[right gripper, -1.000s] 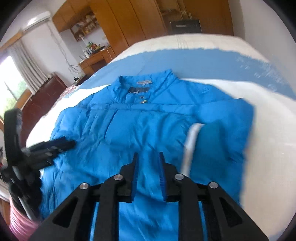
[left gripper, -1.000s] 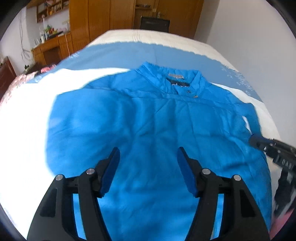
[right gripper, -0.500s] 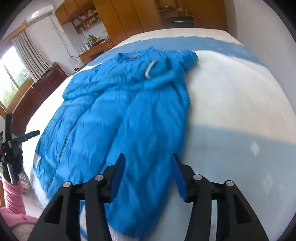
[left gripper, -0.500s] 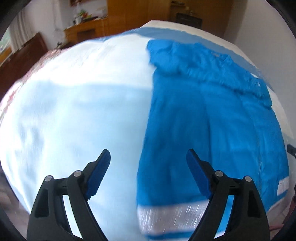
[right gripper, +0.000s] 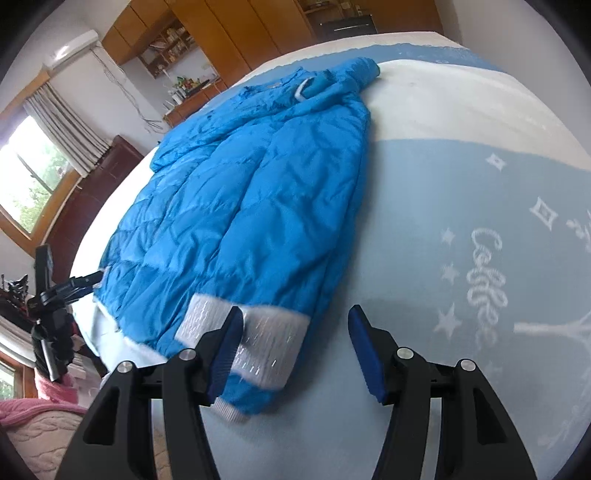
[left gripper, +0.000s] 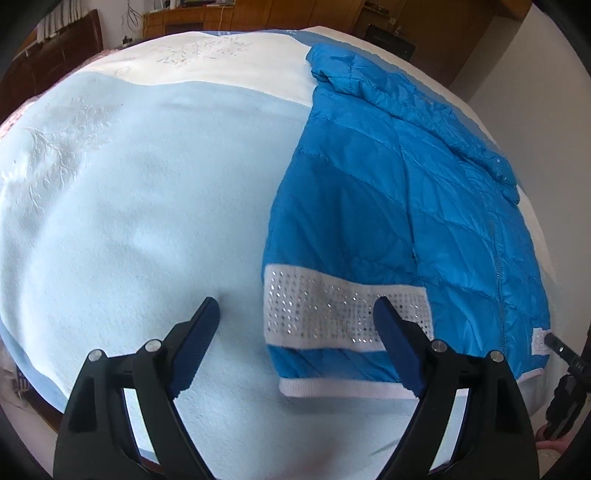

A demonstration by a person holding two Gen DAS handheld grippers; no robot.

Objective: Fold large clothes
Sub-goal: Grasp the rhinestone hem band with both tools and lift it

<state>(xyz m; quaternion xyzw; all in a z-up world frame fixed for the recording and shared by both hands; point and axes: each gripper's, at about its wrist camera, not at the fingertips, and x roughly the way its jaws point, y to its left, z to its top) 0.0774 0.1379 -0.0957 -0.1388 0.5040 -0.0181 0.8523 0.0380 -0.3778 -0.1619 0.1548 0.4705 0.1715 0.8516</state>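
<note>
A bright blue quilted jacket (left gripper: 369, 206) lies flat on the bed, collar at the far end, with a white sparkly band (left gripper: 332, 310) just above its hem. My left gripper (left gripper: 295, 317) hovers open over the jacket's left hem corner, and the band's end lies below the gap between its fingers. In the right wrist view the jacket (right gripper: 240, 206) stretches away to the upper left. My right gripper (right gripper: 295, 317) hangs over the right hem corner with its jaws opening. Its left finger overlaps the band (right gripper: 273, 343), and nothing is pinched.
The bed carries a pale blue and white blanket (left gripper: 129, 221) with white star patterns (right gripper: 480, 277). Its near edge runs just below the hem. Wooden wardrobes (right gripper: 240, 29) stand beyond the bed, a window (right gripper: 26, 177) is at the left, and pink knitted cloth (right gripper: 37, 424) lies beside the bed.
Both grippers swept back from over the jacket's chest to its hem, the left toward the left corner and the right toward the right corner. Both pairs of jaws widened.
</note>
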